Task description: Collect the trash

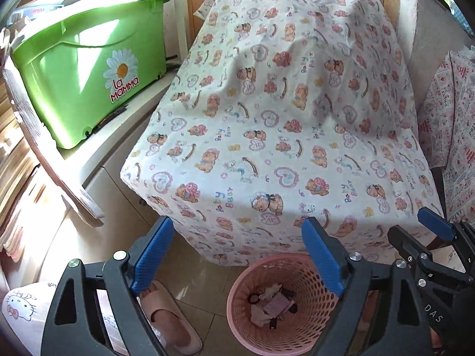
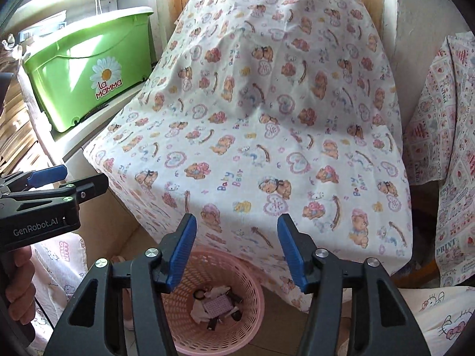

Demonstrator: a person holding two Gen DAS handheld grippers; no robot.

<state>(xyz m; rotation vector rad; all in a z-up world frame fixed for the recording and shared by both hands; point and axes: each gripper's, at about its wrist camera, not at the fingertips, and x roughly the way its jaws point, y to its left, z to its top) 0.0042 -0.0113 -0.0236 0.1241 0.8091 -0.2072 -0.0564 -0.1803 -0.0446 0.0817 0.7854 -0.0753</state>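
Trash (image 1: 271,304) lies at the bottom of the pink basket (image 1: 237,311): crumpled paper, a pink checked scrap, a dark ring and some small dark bits, seen in both wrist views. The basket stands on the tiled floor, just in front of a bear-print cloth (image 1: 282,103) that drapes something bulky behind it.

Above the basket, the left gripper (image 1: 237,252) points down with its blue fingers wide apart and nothing between them. The right gripper (image 2: 237,252) is also above the basket, fingers apart and empty; in the left view it shows at the right of the basket. In the right view a hand (image 2: 19,287) holding the left gripper shows left of the basket.

Left of the basket a pink slipper (image 1: 169,317) lies on the floor. Up and left of the basket, beyond the cloth's edge, a green tub (image 1: 89,68) sits on a white ledge.
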